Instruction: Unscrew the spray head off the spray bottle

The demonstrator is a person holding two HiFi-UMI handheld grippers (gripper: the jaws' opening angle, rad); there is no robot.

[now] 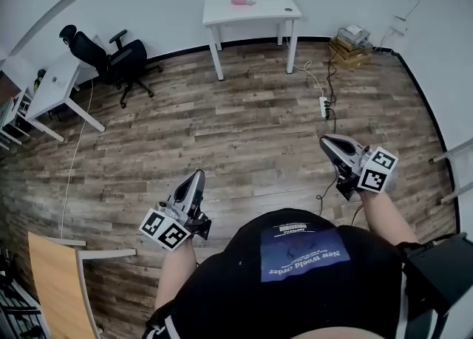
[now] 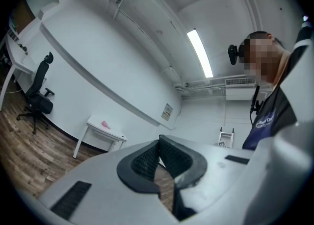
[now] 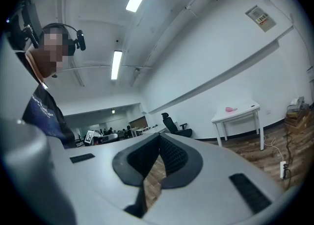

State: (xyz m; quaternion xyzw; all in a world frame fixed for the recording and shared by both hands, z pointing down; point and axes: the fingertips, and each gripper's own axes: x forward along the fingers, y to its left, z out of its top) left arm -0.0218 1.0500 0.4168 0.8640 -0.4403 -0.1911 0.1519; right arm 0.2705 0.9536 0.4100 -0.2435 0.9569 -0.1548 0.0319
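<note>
No spray bottle can be made out near me. A small pink object [image 1: 242,0] lies on a white table [image 1: 255,14] by the far wall, too small to identify; it also shows as a pink object [image 2: 105,124] in the left gripper view and a pink object [image 3: 230,109] in the right gripper view. My left gripper [image 1: 197,176] is held close to my body, pointing out over the wooden floor, its jaws shut on nothing. My right gripper [image 1: 326,141] is at my right side, likewise shut and holding nothing. Both gripper views look up at walls and ceiling.
A black office chair [image 1: 111,60] stands beside a white desk [image 1: 53,88] at the left. A wooden chair [image 1: 59,278] is near my left side. A power strip with cables [image 1: 324,106] lies on the floor; a crate of boxes [image 1: 351,44] sits at the far right.
</note>
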